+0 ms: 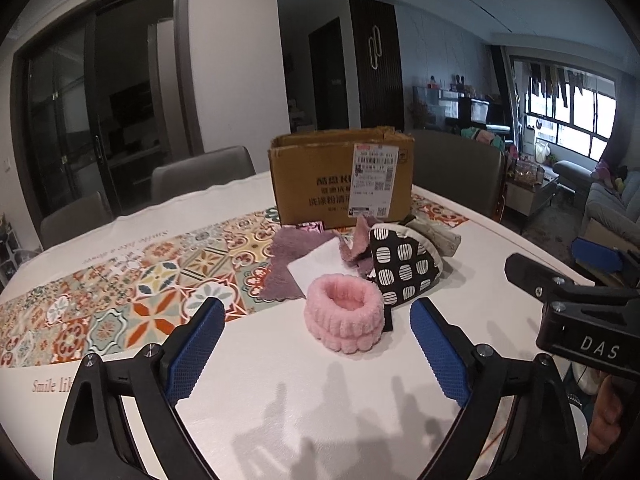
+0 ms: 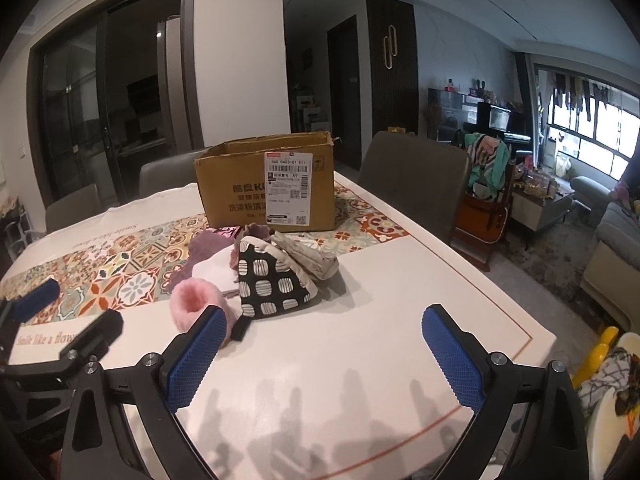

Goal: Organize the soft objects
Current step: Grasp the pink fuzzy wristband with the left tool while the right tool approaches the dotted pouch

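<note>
Headband (image 1: 344, 318), pink, plush, on table (image 1: 320, 400) before box (image 1: 340, 180), near pouch (image 1: 404, 268). Likely light, squashy, non-slip; pinch across ring wall. Left gripper (image 1: 318, 342) spread wide, empty; right gripper (image 2: 322, 354) likewise.

Daylight is coming through a big window (image 2: 588, 136). Grey chairs (image 2: 416, 176) are standing by the white table (image 2: 360, 360), near a sofa (image 1: 612, 204).

both wrist views face box (image 1: 342, 178)
</note>
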The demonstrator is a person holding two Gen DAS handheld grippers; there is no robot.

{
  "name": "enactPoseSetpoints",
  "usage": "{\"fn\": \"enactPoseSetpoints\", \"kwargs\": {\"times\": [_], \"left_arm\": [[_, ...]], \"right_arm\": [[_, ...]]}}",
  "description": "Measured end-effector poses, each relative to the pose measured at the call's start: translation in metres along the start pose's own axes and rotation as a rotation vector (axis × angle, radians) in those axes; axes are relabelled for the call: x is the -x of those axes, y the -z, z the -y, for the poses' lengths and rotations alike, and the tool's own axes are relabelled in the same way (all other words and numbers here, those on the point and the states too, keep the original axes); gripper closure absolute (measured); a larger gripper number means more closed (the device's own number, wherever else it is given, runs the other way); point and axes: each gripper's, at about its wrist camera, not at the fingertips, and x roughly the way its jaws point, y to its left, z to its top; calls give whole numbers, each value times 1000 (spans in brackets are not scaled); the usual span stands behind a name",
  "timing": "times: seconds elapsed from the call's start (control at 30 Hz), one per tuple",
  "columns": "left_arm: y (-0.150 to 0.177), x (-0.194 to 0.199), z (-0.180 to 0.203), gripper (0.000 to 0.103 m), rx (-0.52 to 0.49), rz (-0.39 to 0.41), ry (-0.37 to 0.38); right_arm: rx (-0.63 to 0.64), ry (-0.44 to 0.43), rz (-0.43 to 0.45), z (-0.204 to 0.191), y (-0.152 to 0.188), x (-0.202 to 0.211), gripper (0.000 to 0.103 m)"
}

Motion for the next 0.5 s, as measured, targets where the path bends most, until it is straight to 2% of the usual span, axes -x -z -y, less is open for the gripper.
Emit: {"fn": "enactPoseSetpoints", "kwargs": {"times": [0.5], "left_arm": [[15,-76,7,20,33,-170,40]], "right_arm": [[9,-21,-78,4,-3,-59,5]]}}
